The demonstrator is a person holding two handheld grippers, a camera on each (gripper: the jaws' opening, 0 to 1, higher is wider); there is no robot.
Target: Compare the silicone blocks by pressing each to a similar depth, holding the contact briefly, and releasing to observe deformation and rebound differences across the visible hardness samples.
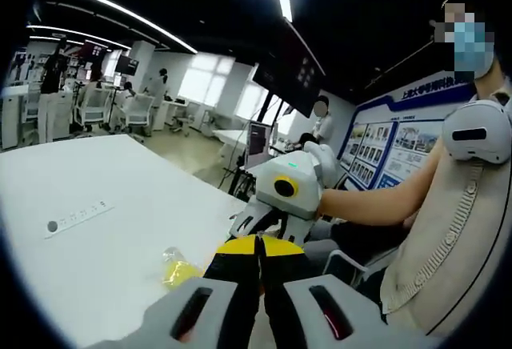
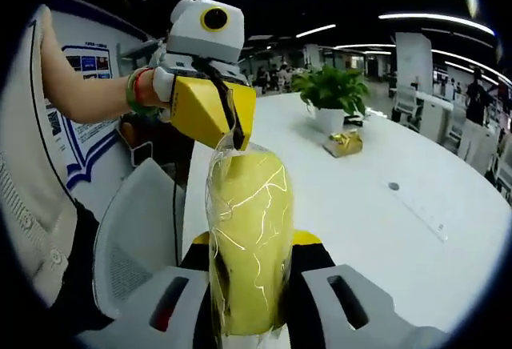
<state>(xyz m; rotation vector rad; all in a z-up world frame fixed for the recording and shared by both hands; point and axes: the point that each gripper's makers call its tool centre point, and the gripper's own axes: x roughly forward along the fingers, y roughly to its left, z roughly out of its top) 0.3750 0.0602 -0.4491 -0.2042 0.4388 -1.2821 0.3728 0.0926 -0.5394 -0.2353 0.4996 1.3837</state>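
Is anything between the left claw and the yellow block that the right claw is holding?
Only the block's own packaging. The yellow block sits clamped in the right claw, sealed in clear plastic wrap. The left claw is at the wrap's top end, with nothing else visible between it and the block.

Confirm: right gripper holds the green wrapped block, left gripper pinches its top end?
Not quite: the block is yellow, not green, as the right gripper view shows. The rest stands: the right gripper holds it, and the left gripper pinches its top end.
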